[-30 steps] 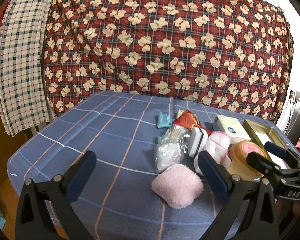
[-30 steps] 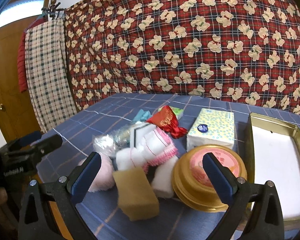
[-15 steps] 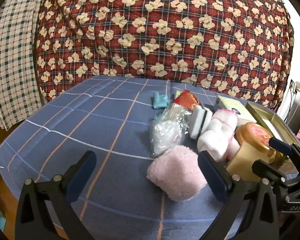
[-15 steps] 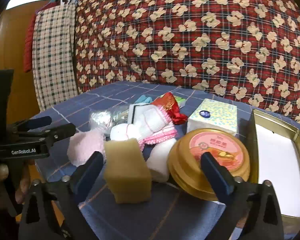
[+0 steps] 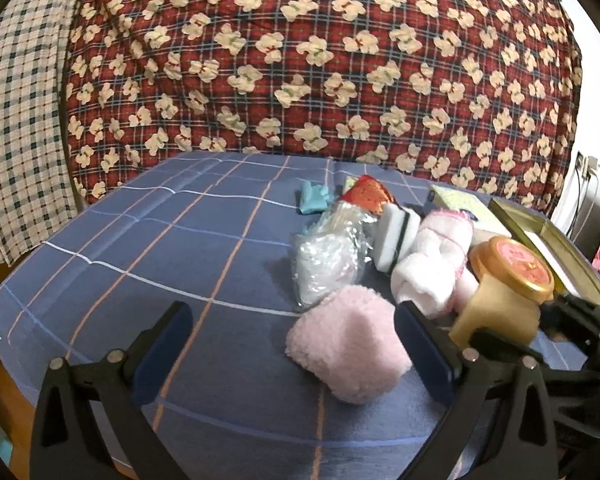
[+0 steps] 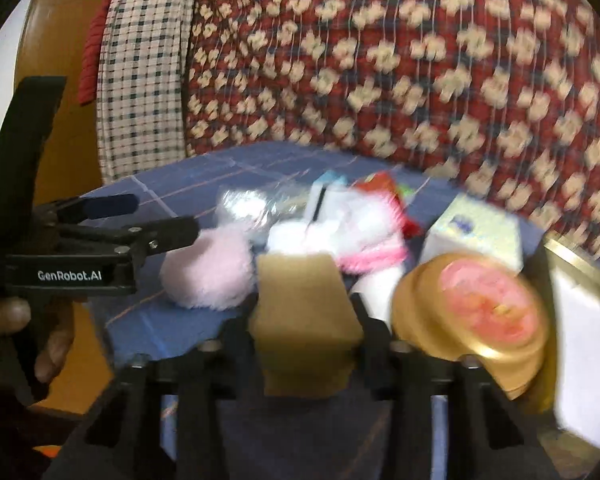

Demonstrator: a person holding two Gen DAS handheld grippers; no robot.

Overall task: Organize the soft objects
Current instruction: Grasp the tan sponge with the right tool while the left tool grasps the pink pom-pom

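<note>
On the blue checked tablecloth (image 5: 148, 248), the left gripper (image 5: 288, 344) stands with its jaws wide apart, the fluffy pink pad (image 5: 346, 350) lying between them nearer the right finger, with a crinkled clear plastic bag (image 5: 328, 260) and rolled white terry cloths (image 5: 432, 268) behind it. Further right, the right gripper (image 6: 306, 334) is closing, its fingers against both sides of a tan foam sponge block (image 6: 304, 320) (porous, square-edged), just beside the glossy round gold tin (image 6: 476, 312) with a pink lid
</note>
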